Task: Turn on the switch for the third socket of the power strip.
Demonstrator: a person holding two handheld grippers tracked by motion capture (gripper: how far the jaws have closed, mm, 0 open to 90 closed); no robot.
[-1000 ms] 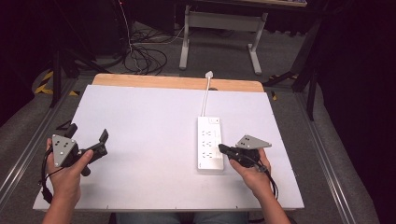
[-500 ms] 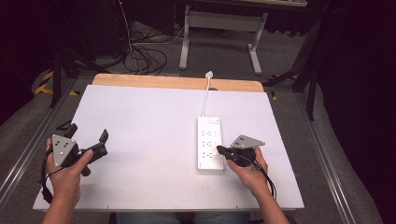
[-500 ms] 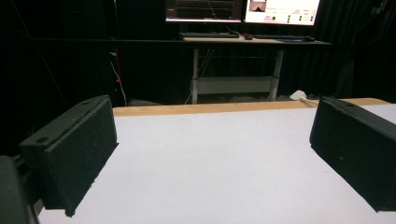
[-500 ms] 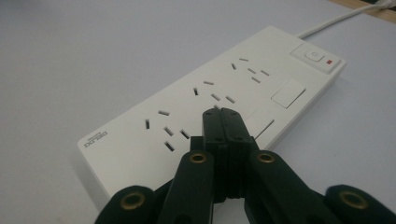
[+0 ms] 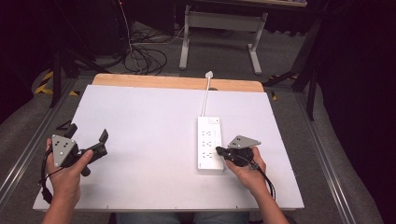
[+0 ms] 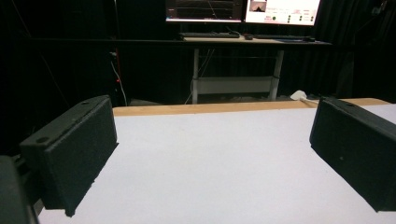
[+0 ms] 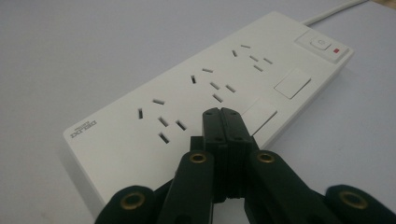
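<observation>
Since the earlier frame, right hand-held gripper (image 5: pixel 220 152) edges onto power strip (image 5: pixel 209 143), jaws fully closed, empty; left hand-held gripper (image 5: pixel 88 133) stays wide open, empty.

White power strip (image 5: pixel 209 149) flat on table

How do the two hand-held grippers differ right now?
The left hand-held gripper has its jaws spread wide apart; the right hand-held gripper has its jaws pressed together with nothing between them. The left one sits over bare white table, far from anything; the right one's tip is over the near part of the white power strip. Both are black, carry a grey three-cornered plate and are each held in one hand.
</observation>
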